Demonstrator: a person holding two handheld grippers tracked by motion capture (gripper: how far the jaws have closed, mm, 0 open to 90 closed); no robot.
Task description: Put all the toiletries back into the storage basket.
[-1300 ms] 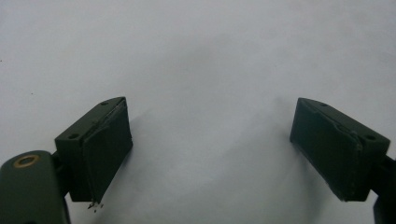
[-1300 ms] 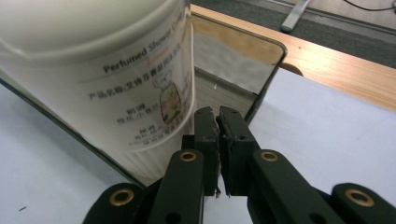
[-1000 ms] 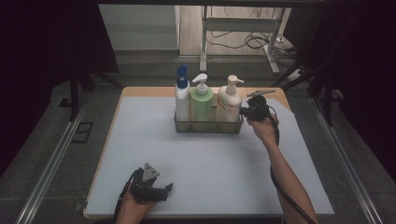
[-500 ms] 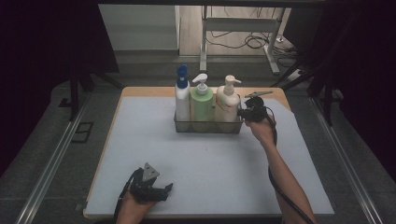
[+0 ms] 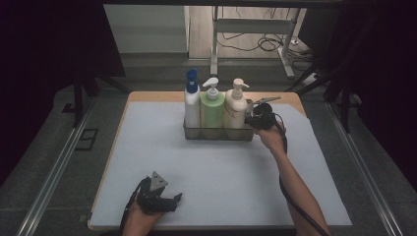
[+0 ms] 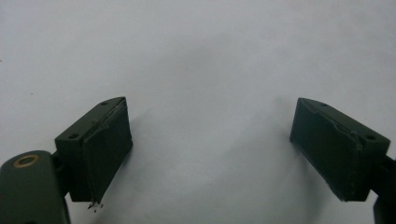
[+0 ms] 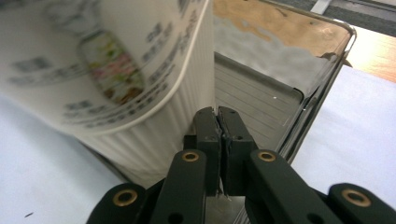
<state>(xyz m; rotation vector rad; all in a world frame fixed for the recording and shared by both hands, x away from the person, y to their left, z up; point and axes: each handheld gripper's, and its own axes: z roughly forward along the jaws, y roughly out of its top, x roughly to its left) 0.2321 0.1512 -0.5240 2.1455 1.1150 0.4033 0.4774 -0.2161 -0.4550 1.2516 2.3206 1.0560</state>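
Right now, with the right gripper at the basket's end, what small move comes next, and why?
Probably draw the right gripper slowly sideways, away from the bottles. Its jaws look pinched shut on the thin end wall of the basket, right beside the cream bottle, so a gentle pull should slide the basket without tipping anything. The left gripper rests open over the mat.

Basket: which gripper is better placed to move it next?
Right. The right gripper is shut on the basket at its right end wall, beside the cream bottle. The left gripper rests open, far off at the near edge.
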